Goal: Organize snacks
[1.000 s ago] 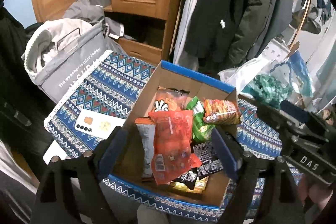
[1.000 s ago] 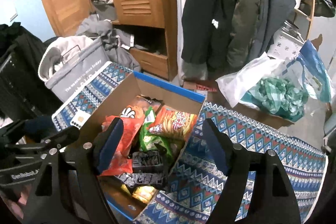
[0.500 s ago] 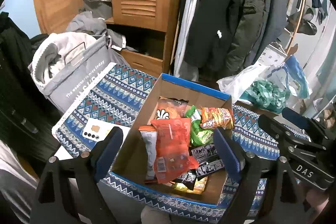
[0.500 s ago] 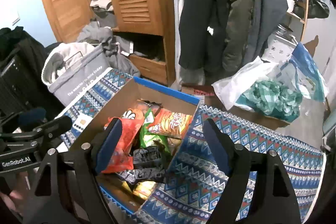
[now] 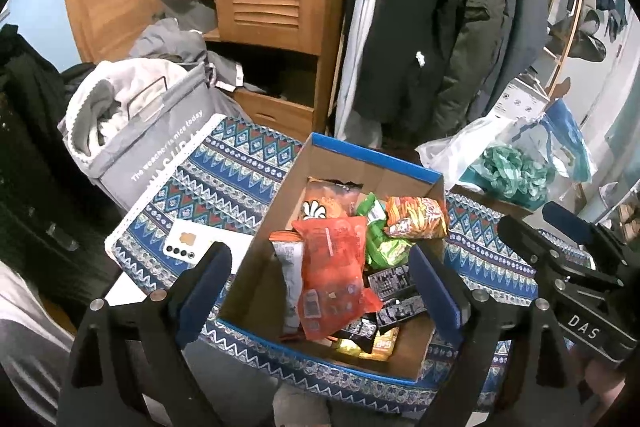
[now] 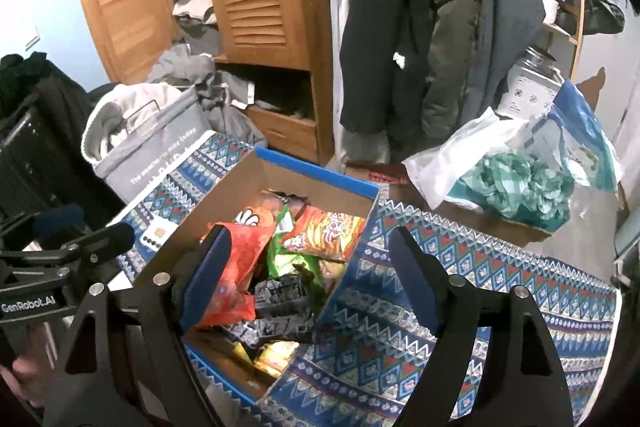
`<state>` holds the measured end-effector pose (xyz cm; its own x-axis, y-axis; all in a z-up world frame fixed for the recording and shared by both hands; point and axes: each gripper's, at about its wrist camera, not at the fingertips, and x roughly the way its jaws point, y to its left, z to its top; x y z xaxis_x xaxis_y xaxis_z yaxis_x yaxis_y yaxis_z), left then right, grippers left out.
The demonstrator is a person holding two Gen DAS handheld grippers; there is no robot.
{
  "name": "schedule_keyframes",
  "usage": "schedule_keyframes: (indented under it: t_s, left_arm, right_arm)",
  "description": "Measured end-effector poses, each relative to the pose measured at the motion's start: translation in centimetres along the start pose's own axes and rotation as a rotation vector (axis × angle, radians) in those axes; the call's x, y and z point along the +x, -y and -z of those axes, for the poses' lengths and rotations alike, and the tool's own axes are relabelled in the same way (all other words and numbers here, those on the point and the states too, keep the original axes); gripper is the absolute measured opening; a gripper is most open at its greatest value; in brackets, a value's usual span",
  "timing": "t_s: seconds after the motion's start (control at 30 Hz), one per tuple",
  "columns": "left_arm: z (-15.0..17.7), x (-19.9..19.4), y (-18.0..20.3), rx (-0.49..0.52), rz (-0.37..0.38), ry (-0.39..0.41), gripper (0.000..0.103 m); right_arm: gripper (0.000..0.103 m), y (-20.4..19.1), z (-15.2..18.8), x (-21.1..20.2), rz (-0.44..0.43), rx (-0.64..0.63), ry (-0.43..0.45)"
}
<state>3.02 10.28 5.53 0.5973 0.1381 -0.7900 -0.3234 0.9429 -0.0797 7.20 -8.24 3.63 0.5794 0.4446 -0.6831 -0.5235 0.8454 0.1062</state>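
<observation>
A blue-and-white patterned cloth (image 5: 224, 183) covers the table, and on it sits an open cardboard box with a blue rim (image 5: 372, 157) that holds the snacks. Uppermost lies a crinkly orange-red foil packet (image 5: 334, 271), with an orange striped noodle packet (image 5: 416, 217) and a green packet (image 5: 378, 239) behind it. The left gripper (image 5: 320, 285) hangs over the box, its jaws just widened, nothing between them; the right gripper (image 6: 308, 269) is likewise spread and empty. The loose pile may slide, or slippery foil may escape a shallow pinch.

The right claw (image 6: 308, 275) hangs empty, jaws apart, above the cardboard box (image 6: 320, 167) of snack packets (image 6: 324, 231).
</observation>
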Motion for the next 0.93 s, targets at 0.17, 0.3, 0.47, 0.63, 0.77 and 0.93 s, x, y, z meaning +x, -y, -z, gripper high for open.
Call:
schedule_keyframes:
  t_s: [0.17,0.3,0.47,0.63,0.77,0.93]
  left_arm:
    - [0.11,-0.17,-0.04,-0.007,0.01,-0.005,0.091]
    - [0.09,-0.18,-0.12,-0.017,0.015,-0.01,0.091]
    - [0.11,-0.27,-0.14,-0.023,0.022,-0.009,0.091]
    - [0.22,-0.14,-0.04,-0.02,0.008,-0.015,0.091]
    - [0.27,0.05,-0.15,-0.026,0.021,-0.022,0.091]
    - [0.22,-0.21,-0.17,-0.028,0.019,-0.003,0.091]
  right_arm:
    - [0.081,-0.03,0.03,0.01,0.001,0.0,0.001]
    - [0.081,-0.03,0.03,0.02,0.001,0.0,-0.001]
    - [0.081,-0.02,0.02,0.06,0.001,0.001,-0.001]
    - [0.081,-0.03,0.01,0.08,0.001,0.001,-0.002]
    - [0.081,0.02,0.19,0.32,0.002,0.006,-0.007]
    - [0.081,0.06,0.18,0.3,0.001,0.005,-0.007]
